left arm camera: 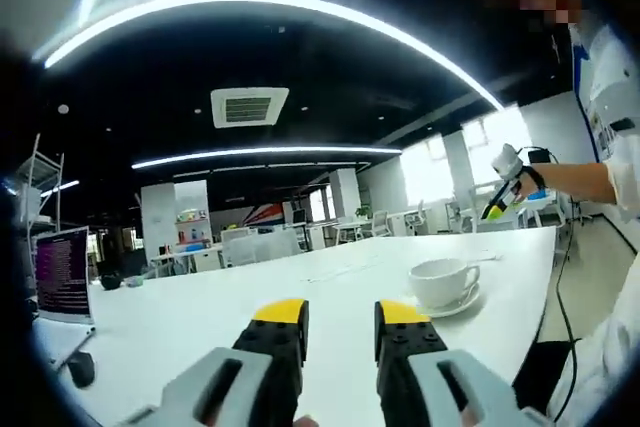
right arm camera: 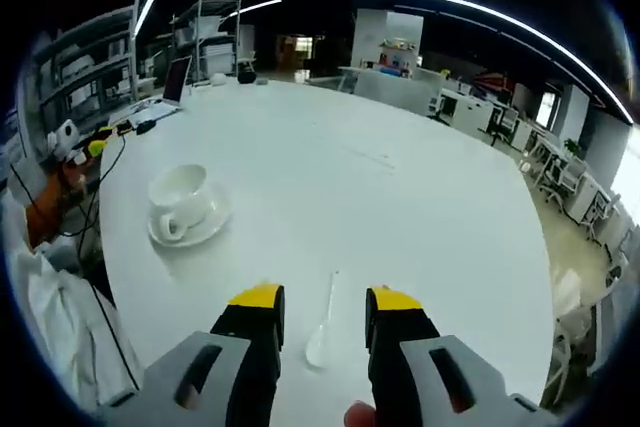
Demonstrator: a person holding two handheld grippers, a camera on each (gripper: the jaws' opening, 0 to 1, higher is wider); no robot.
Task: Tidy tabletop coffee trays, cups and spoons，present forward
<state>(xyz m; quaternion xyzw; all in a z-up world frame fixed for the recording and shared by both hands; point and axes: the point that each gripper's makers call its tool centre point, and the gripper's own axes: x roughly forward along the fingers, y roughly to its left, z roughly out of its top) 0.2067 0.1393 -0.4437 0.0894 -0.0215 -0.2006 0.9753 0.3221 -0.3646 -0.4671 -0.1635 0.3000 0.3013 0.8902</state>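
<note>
Left tool point(left arm camera: 341, 319) and right tool point(right arm camera: 322, 304) both gape, holding nothing

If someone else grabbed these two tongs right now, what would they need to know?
Left tongs: open, empty, above the white table.
Right tongs: open, empty, straddling the white spoon, which lies flat on the table and is not gripped.
The cup sits on its saucer, off to one side of the spoon.
Done: cup on saucer.
Left: pick up the spoon, probably set it with the cup, then present the set forward.

White cup point(right arm camera: 181, 190), saucer point(right arm camera: 212, 230), spoon point(right arm camera: 321, 339), table point(right arm camera: 400, 217).
</note>
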